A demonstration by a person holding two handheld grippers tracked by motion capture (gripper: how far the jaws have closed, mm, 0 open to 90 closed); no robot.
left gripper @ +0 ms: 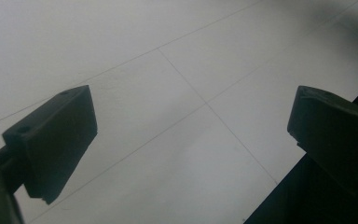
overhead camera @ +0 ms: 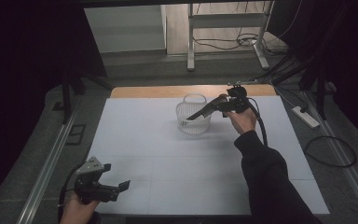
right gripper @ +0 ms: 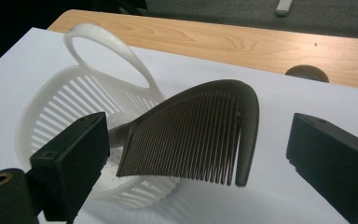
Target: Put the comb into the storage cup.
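My right gripper (right gripper: 205, 154) stands released around the comb (right gripper: 200, 135) resting in the basket (right gripper: 51, 112); light, stiff plastic, so I would regrip its thick spine.

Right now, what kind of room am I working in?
Probably a lab or recording workspace, not a home. A white-covered table stands between dark curtains, cables and a power strip lie on the grey floor, and a metal frame stands behind.
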